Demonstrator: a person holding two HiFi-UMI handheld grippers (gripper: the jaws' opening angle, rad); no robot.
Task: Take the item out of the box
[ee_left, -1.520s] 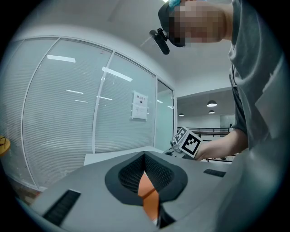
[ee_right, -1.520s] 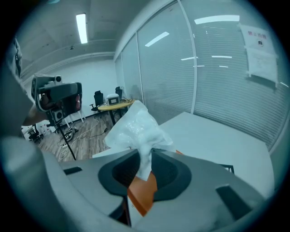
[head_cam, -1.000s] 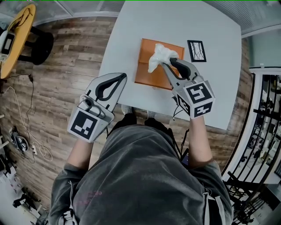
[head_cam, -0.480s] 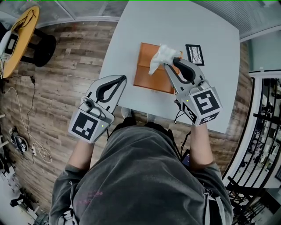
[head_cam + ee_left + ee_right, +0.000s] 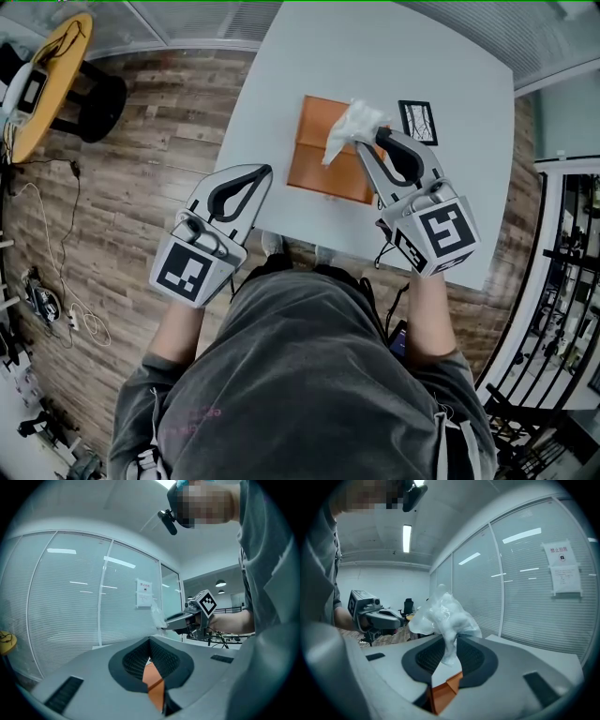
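Bag [image 5: 353, 125] looks light, limp and slippery; your right gripper [image 5: 368, 139] jaws pinch its neck, left gripper [image 5: 266, 171] jaws closed, empty.

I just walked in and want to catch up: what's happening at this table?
A person is working with a handheld tool in each hand. The right tool is pinched on a crumpled white plastic bag, held up over the orange box on the white table. The bag looks clear of the box. The left tool hangs shut and empty off the table's near-left corner, touching nothing.
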